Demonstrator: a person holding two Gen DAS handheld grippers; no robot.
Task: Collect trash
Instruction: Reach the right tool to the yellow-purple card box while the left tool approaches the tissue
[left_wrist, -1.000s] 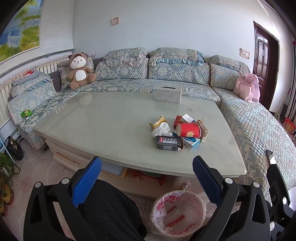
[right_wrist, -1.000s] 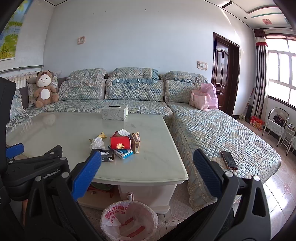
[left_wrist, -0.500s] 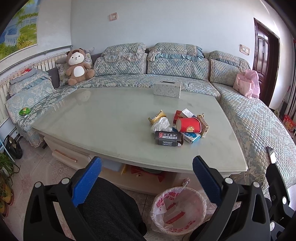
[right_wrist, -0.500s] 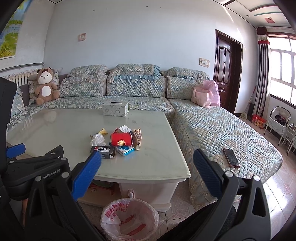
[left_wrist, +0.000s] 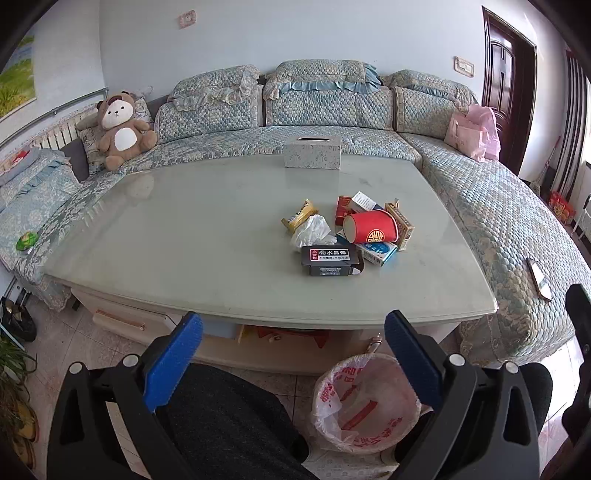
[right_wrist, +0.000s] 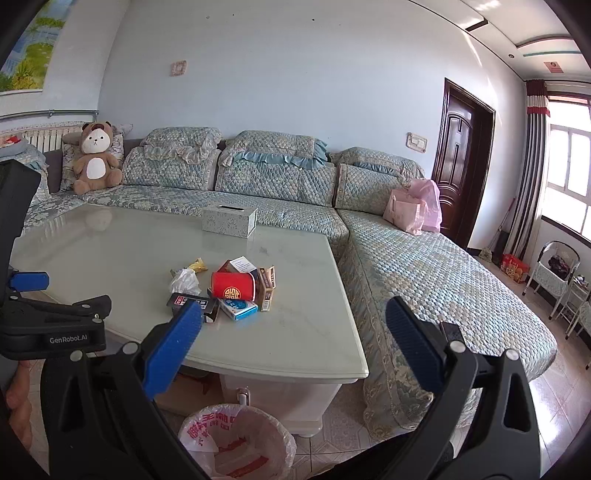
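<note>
Nearest the cameras, the left gripper (left_wrist: 293, 354) hangs with its blue-padded fingers (left_wrist: 173, 360) spread wide and nothing between them, above a dark-trousered knee (left_wrist: 229, 417); the right gripper (right_wrist: 293, 347) is just as wide apart and just as empty. On the tiled floor just below, close against the table's front, stands a waste bin lined with a pink-and-white plastic bag (left_wrist: 364, 402), its mouth open. Above it runs the front edge of the pale green glass-topped coffee table (left_wrist: 184, 240). The trash sits in one cluster on the table's right half: a black packet with white lettering (left_wrist: 330, 259) lies nearest the edge, a blue-and-white box (left_wrist: 378, 253) just to its right, a crumpled white tissue (left_wrist: 310, 230) behind it, and a red paper cup (left_wrist: 369, 227) on its side resting across the boxes. A brown cigarette carton (left_wrist: 400, 225) stands on its edge against the cup (touching it, as far as can be seen), a red box (left_wrist: 343, 208) and a small white box (left_wrist: 364, 201) lie behind, and a yellow snack wrapper (left_wrist: 299, 219) is at the left of the heap. Farther back, a patterned tissue box (left_wrist: 312, 151) sits at the table's far edge. Beyond, a quilted blue sofa (left_wrist: 332, 110) wraps around the table, with a teddy bear (left_wrist: 122, 131) at its left corner, a pink bag (left_wrist: 471, 134) at its right, and a phone (left_wrist: 539, 278) on the right-hand seat.
</note>
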